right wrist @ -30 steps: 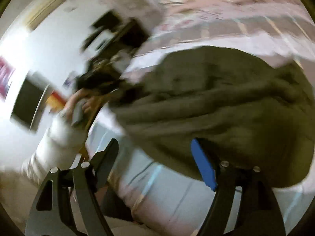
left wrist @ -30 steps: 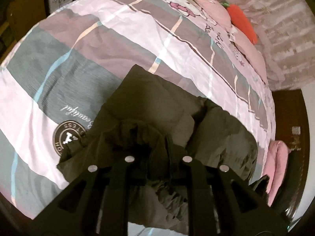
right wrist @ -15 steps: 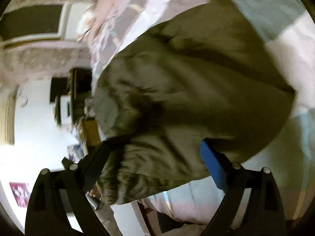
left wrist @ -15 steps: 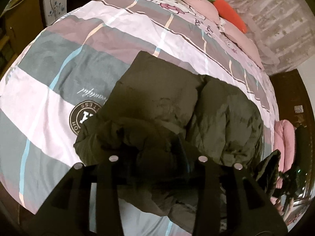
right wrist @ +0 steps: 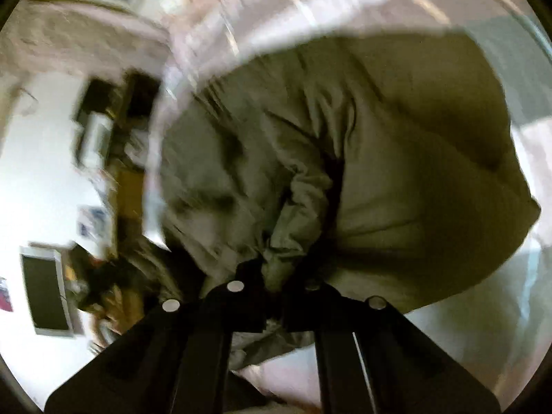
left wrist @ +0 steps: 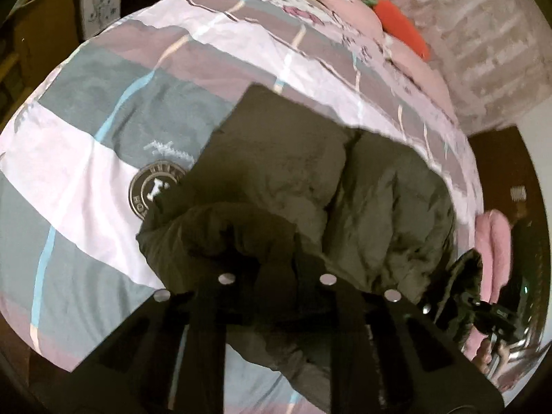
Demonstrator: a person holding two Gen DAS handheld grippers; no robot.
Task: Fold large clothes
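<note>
one dark olive padded jacket [left wrist: 331,189] is seen bunched on a bed, lying on a striped quilt [left wrist: 86,158] of grey, pink and white bands with a round badge print [left wrist: 151,189] beside the jacket's left edge. in the left wrist view the jacket's long axis runs from the near edge of the bed up toward the far pillows, with one straight, flat edge at its far end and a crumpled, gathered end nearest the camera. two hand-held grippers are counted. the left hand-held gripper [left wrist: 276,269] is clenched on the gathered near fold of the jacket. the right hand-held gripper [right wrist: 276,276], whose jaws have just been closing, is clamped on a puckered bunch of the jacket's fabric at the jacket's near side. one orange carrot-shaped cushion [left wrist: 402,32] is seen at the far pillows.
</note>
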